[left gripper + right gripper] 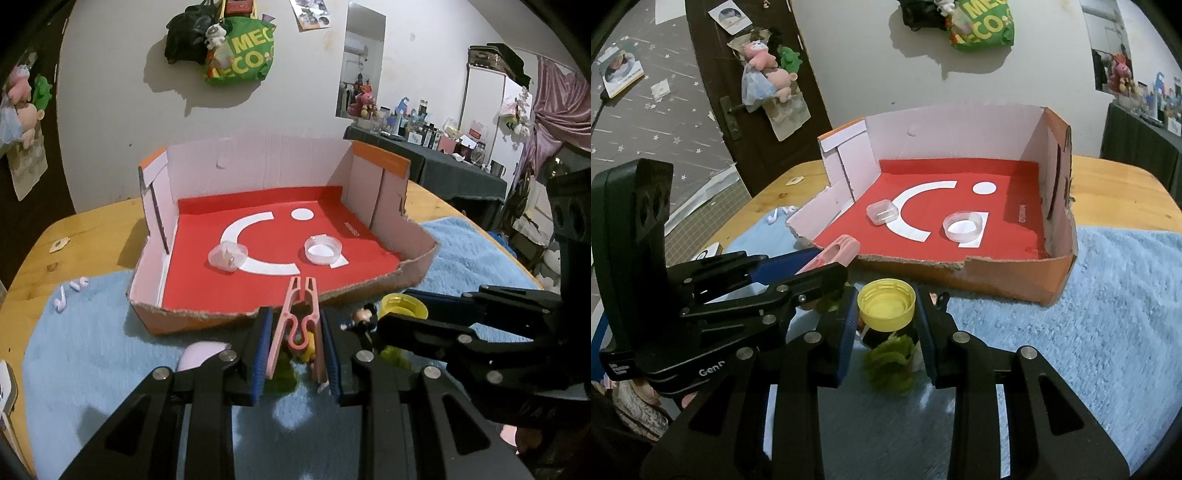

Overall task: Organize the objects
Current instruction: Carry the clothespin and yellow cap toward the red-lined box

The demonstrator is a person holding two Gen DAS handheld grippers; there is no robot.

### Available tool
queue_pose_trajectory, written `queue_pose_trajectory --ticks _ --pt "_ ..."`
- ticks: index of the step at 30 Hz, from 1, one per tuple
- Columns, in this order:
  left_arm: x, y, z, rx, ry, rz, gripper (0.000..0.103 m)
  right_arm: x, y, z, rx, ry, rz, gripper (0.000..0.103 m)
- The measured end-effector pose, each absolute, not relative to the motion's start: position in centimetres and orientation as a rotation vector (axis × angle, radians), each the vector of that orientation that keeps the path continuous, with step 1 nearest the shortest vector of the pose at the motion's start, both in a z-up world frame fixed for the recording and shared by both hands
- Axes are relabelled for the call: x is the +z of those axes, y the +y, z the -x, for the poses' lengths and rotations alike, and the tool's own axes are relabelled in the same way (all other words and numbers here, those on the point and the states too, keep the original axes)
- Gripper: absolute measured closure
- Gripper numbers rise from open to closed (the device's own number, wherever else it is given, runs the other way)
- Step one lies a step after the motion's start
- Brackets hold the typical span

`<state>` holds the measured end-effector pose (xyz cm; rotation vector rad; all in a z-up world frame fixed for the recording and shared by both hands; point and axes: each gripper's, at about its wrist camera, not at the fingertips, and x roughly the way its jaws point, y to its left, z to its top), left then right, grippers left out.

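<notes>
My left gripper [295, 325] is shut on a pink clothes peg [298, 321] that points over the torn front edge of a cardboard box [258, 166] with a red floor. My right gripper [886, 306] is shut on a yellow bottle cap [886, 304], open side up, just in front of the same box [1015, 275]. Inside the box lie a small clear case [227, 255] and a clear round lid [322, 250]. Under the grippers on the blue towel [1089, 314] sit a green fuzzy thing [890, 363] and a small figurine [364, 316].
White earbuds [70, 291] lie on the towel [92, 350] at the left. A pale pink object [199, 354] rests by the left finger. The wooden table [92, 236] ends at a white wall. A cluttered dark table [443, 158] stands behind at the right.
</notes>
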<state>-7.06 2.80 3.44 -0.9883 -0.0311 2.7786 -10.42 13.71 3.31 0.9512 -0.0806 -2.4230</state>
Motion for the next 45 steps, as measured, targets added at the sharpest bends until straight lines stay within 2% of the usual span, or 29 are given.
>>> queue_pose_trajectory --ticks 45 --pt "5.4 3.8 12.8 2.736 -0.003 1.035 0.075 5.7 15.8 14.3 -2.461 -0.111 -0.971 0.074"
